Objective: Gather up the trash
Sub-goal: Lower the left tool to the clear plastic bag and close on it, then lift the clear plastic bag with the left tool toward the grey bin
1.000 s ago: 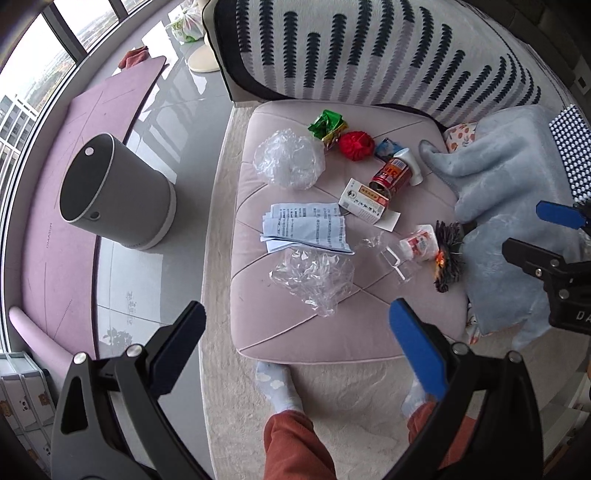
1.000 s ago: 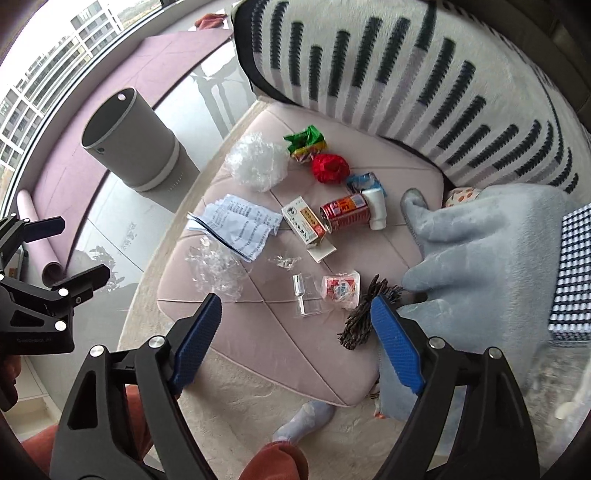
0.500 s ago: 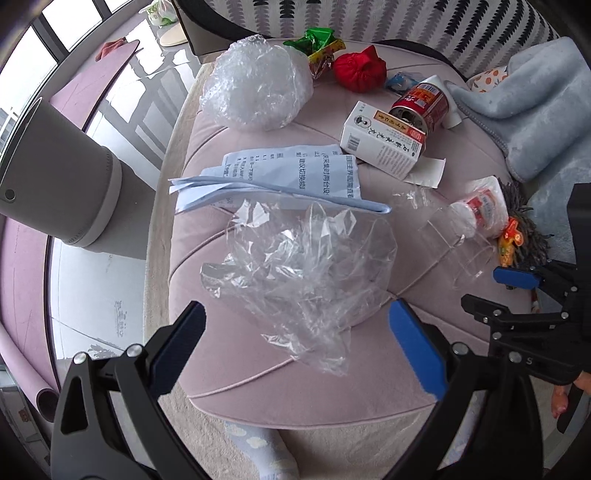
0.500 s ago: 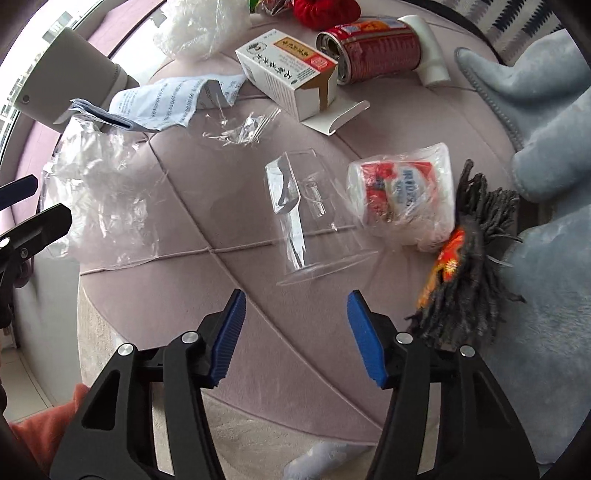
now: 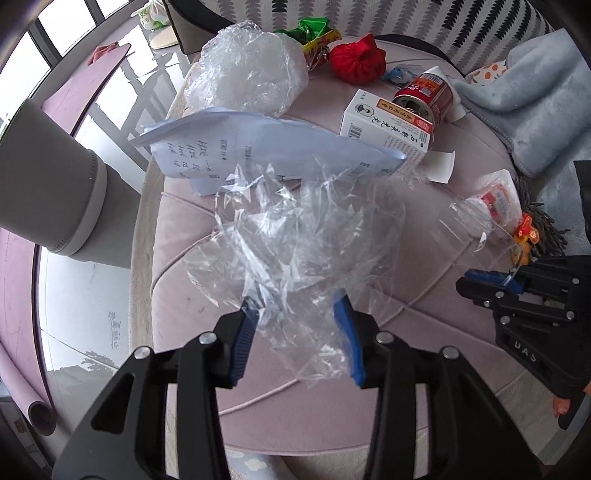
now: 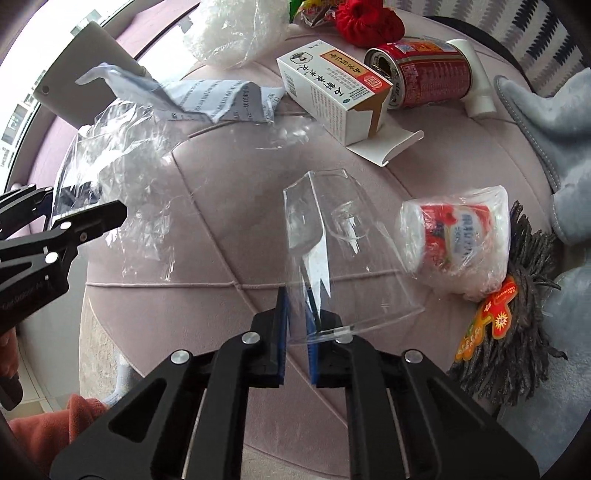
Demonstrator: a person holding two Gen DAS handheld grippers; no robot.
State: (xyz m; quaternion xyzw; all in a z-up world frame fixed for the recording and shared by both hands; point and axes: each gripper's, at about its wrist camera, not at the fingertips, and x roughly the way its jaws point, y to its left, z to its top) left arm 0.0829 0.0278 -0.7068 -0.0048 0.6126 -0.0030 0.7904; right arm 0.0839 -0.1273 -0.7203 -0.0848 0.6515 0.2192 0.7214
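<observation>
Trash lies on a pink ottoman (image 5: 332, 406). My left gripper (image 5: 295, 314) stands partly open around the near edge of a crumpled clear plastic bag (image 5: 295, 236), with the film between its fingers. My right gripper (image 6: 297, 317) is shut on the rim of a clear plastic cup (image 6: 332, 240) lying on its side. It also shows at the right of the left wrist view (image 5: 491, 280). Further back lie printed papers (image 5: 258, 147), a white carton (image 6: 332, 85), a red can (image 6: 424, 74), a wrapped pot (image 6: 458, 240) and another plastic wad (image 5: 247, 77).
A grey bin (image 5: 48, 184) stands on the floor left of the ottoman. A grey blanket (image 5: 528, 107) and a dark tassel with an orange tag (image 6: 517, 314) lie at the right. A striped sofa back (image 5: 443, 22) is behind. A red pouch (image 5: 356, 61) and green wrapper (image 5: 310, 31) lie far back.
Both grippers dropped close to the ottoman. The left one narrowed around the clear bag's edge. The right one closed on the clear cup's rim.
</observation>
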